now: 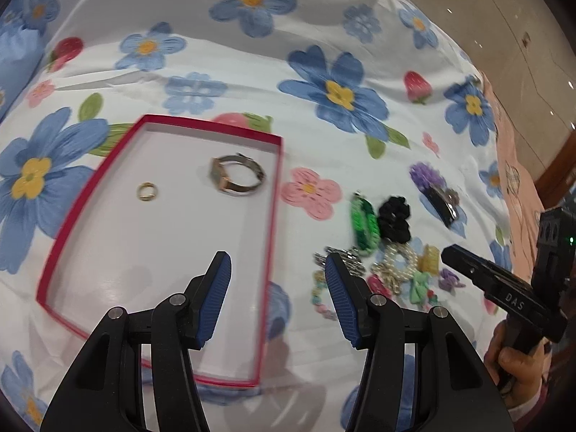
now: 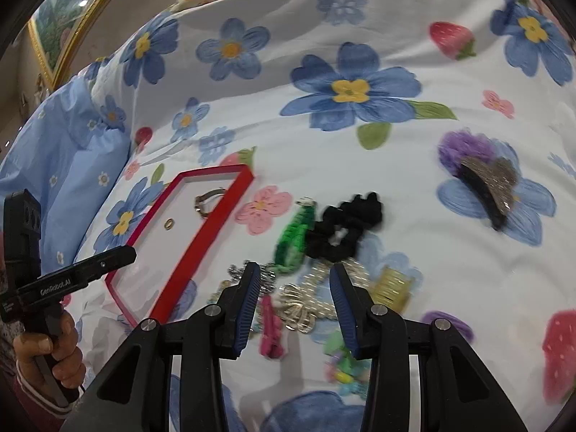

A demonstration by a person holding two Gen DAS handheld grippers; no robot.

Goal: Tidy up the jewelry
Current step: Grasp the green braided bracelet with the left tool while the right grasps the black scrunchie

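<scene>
A red-rimmed tray (image 1: 276, 194) with a white floor lies on the flowered sheet and holds a watch (image 1: 235, 176) and a gold ring (image 1: 147, 191). My left gripper (image 1: 277, 257) hovers open over the tray's right rim, nothing between its blue pads. To the right lies a jewelry pile: green braided bracelet (image 2: 293, 239), black scrunchie (image 2: 342, 226), pearl strand (image 2: 306, 302), pink clip (image 2: 270, 327), yellow comb clip (image 2: 390, 284). My right gripper (image 2: 295, 268) hangs open above the pile with empty pads. The tray (image 2: 201, 248) lies left of it.
A glittery black hair clip on a purple pompom (image 2: 493, 187) lies apart at the right. A light blue pillow (image 2: 61, 165) sits at the far left, a peach blanket (image 1: 518, 180) by the bed's right edge. A hand (image 2: 46, 356) grips the left tool.
</scene>
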